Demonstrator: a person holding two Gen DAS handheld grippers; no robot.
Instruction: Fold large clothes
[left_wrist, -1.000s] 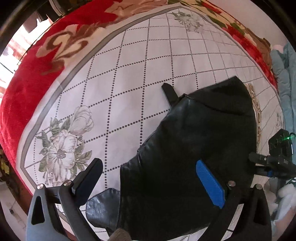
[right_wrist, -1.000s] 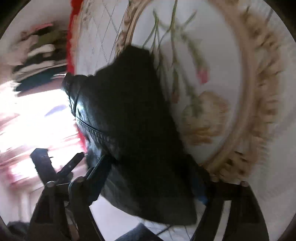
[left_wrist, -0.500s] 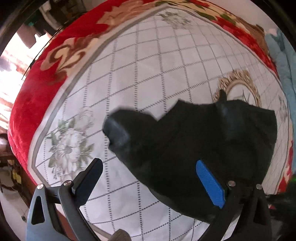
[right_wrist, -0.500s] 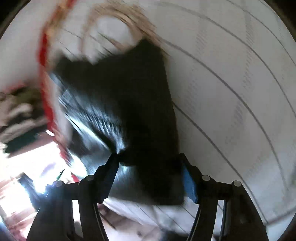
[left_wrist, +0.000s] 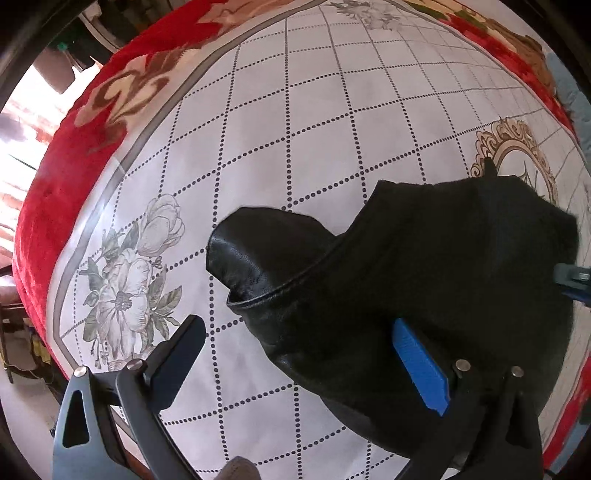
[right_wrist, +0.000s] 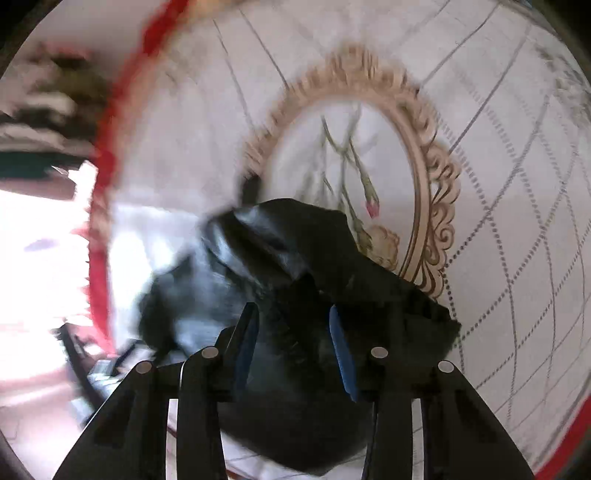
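Black leather, glossy and stiff-looking, is what you are working: a leather jacket (left_wrist: 424, 280) bunched on the patterned bedspread (left_wrist: 295, 129). Compared with a second ago it lies differently. It was spread flatter and stretched toward twelve o'clock in the left wrist view; now it is gathered into a lump from the centre out to three o'clock, with a rounded sleeve or collar end poking toward nine o'clock beside the printed grey flower (left_wrist: 125, 280).

Your left gripper (left_wrist: 295, 354) stands released, jaws wide apart, one blue pad over the leather and the other over bare cloth, clamping nothing. Your right gripper (right_wrist: 293, 347) is closing, with a fold of the jacket (right_wrist: 295, 295) between its pads; the blur stops me saying whether they press yet.

I judge that you have dragged the garment in and are re-gripping for the next fold, so the task looks early, with no neat fold yet.

No brand, label or readable writing shows anywhere, only the gold oval frame (right_wrist: 424, 184) print.
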